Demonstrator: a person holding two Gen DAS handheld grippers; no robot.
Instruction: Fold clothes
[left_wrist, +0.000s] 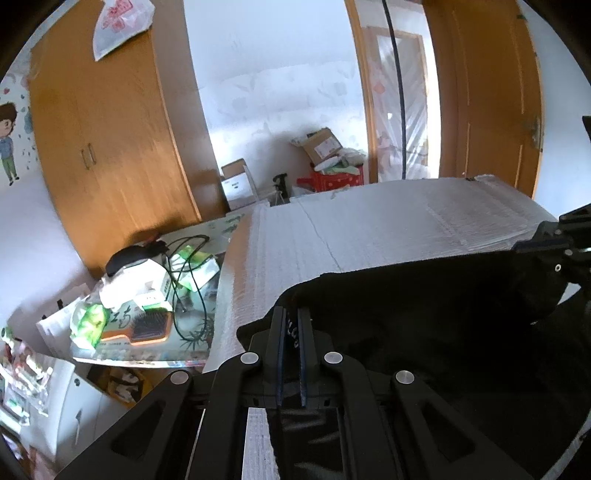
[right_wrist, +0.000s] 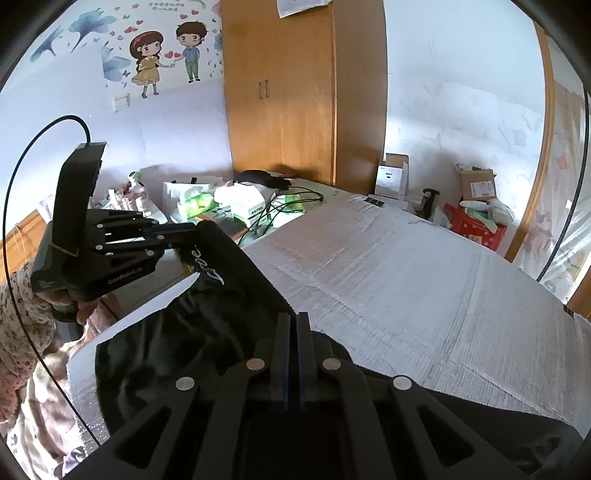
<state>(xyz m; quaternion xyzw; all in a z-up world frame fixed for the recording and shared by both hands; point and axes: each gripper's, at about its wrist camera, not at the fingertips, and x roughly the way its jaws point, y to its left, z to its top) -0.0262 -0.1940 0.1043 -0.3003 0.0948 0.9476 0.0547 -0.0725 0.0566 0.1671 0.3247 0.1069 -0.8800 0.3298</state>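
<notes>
Gripping one edge of a black fabric garment with white lettering (left_wrist: 424, 314), the left gripper (left_wrist: 291, 325) has its fingers (left_wrist: 277, 343) pressed together on the cloth, a thin fold showing between them. The right gripper (right_wrist: 293, 332) is likewise clamped on the garment's edge, its fingers (right_wrist: 282, 350) nearly touching with dark fabric between them. The garment hangs stretched between the two grippers above the near part of a tabletop covered in a white ribbed foam sheet (right_wrist: 406, 288), the rest of it sagging below toward the near edge. In the right wrist view a hand (right_wrist: 83, 308) in a floral sleeve (right_wrist: 18, 332) holds the left gripper's handle. Beyond the tabletop's far left edge lies a clutter of white boxes, green packets and black cables (left_wrist: 155, 284).
</notes>
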